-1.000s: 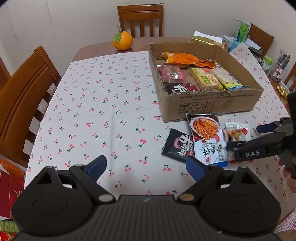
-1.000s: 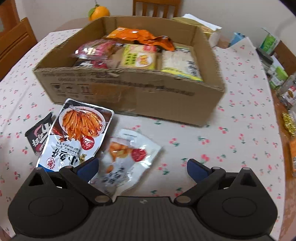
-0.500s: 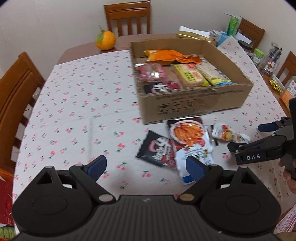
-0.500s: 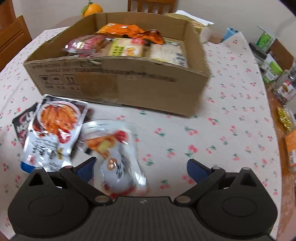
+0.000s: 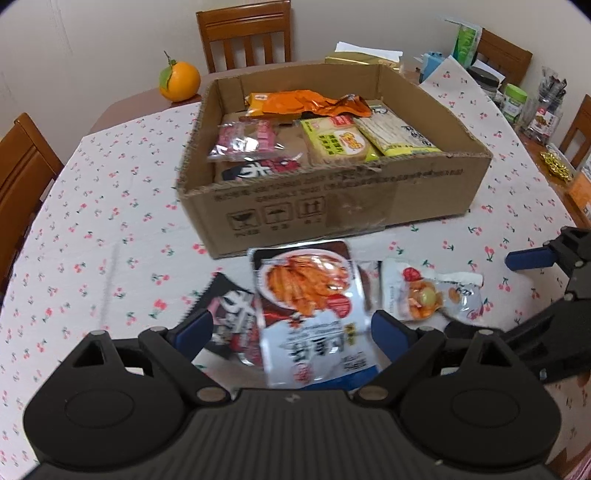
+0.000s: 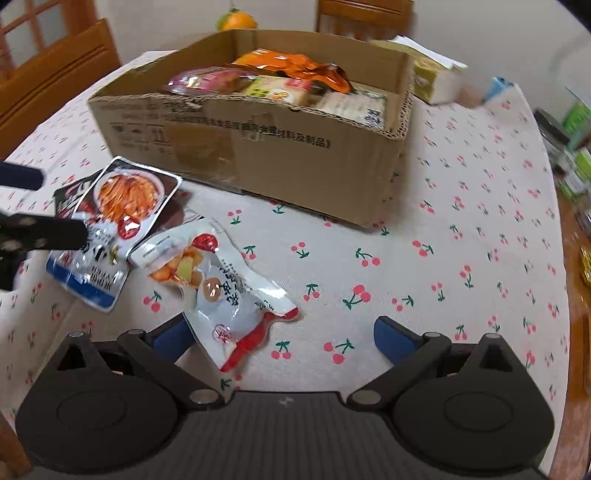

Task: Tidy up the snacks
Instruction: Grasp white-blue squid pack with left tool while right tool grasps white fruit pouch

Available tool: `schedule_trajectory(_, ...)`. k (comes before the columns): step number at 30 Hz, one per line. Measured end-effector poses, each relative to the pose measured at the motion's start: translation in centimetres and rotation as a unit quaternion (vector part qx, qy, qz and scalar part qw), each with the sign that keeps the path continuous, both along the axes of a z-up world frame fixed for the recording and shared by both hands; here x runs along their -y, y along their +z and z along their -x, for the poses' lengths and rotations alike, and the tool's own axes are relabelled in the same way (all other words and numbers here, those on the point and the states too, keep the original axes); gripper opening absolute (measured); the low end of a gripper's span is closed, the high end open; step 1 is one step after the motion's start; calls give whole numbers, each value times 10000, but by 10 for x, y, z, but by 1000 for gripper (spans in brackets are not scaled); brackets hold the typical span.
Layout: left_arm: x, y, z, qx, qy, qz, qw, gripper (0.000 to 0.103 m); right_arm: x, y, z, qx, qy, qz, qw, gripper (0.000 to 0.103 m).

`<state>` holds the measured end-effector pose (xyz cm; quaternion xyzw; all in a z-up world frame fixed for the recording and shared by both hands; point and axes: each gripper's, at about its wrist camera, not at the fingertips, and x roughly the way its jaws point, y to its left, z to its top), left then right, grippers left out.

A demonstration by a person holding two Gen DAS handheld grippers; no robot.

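Note:
A cardboard box (image 5: 332, 206) (image 6: 280, 147) holding several snack packs stands on the cherry-print table. In front of it lie a white pouch with orange strips (image 5: 314, 310) (image 6: 110, 229), a black pack (image 5: 232, 314) partly under it, and a small white egg-snack pouch (image 5: 428, 295) (image 6: 221, 288). My left gripper (image 5: 291, 332) is open, its fingers on either side of the orange-strip pouch. My right gripper (image 6: 280, 338) is open, with the egg-snack pouch's near end by its left finger (image 6: 170, 338). It also shows at the right of the left wrist view (image 5: 535, 291).
An orange (image 5: 180, 81) sits behind the box. Wooden chairs (image 5: 243, 33) stand around the table. Jars and packets (image 5: 517, 99) crowd the far right edge. A book-like box (image 6: 436, 79) lies behind the cardboard box.
My left gripper has moved right and forward over the orange-strip pouch. My right gripper has shifted right, so the egg-snack pouch now lies towards its left finger.

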<state>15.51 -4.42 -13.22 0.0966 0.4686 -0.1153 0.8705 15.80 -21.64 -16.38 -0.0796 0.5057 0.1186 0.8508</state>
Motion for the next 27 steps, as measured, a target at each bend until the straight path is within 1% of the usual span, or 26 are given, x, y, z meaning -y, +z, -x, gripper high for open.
schedule_trajectory(4,18,-10,4,51,114,-179,9998,93,2,0,1,30,204,-22,9998,103)
schedule_trajectory(7,27,-16,8,187,240,-344,9989,93,4,0,3,64,293,-43,9995,103)
schedule_trajectory(10,31,-20,9,276,329,-475,9979,93,5,0,5,98,344,-58,9993,103)
schedule_trajectory(14,33,-27,9,289,379,-639,9968,91,5,0,5,110,358,-62,9993,103)
schedule_trajectory(24,38,-28,11,396,395,-824,9950,88,4,0,3,37,349,-37,9994,103)
schedule_trajectory(25,38,-28,10,386,394,-799,9953,85,3,0,3,32,354,-34,9994,103)
schedule_trajectory(27,38,-27,9,343,404,-687,9962,81,2,0,3,24,352,-31,9994,103)
